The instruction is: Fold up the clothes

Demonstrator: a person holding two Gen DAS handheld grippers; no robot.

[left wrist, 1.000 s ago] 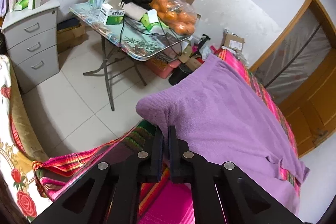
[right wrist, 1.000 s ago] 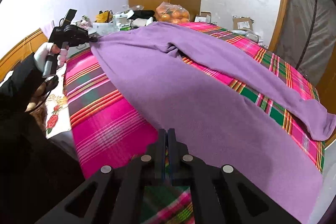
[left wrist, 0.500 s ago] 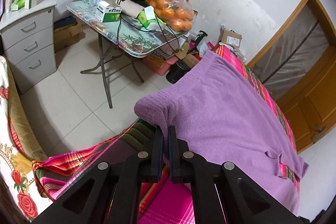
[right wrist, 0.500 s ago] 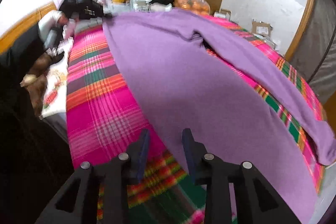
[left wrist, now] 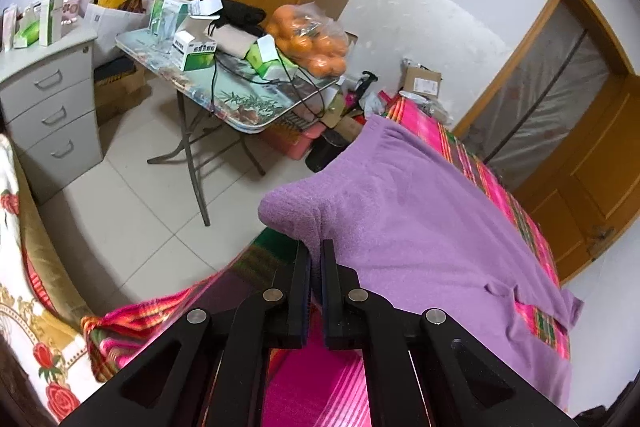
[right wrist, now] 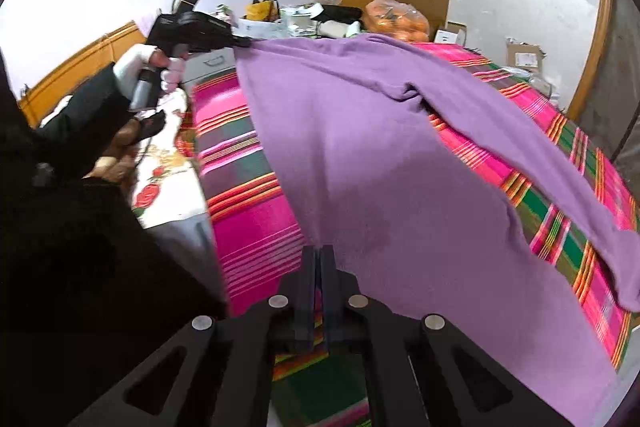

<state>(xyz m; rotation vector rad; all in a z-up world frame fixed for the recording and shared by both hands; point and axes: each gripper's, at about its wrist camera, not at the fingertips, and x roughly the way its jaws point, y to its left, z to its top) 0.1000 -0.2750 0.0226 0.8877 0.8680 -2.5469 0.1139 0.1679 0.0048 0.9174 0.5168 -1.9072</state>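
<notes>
Sweater edge pinched in both closed claws, left, right.

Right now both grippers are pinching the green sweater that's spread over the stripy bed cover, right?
Not quite: the sweater is purple, not green, as the right wrist view shows. The rest holds: the left gripper and right gripper each pinch an edge of it over the stripy bed cover.
</notes>
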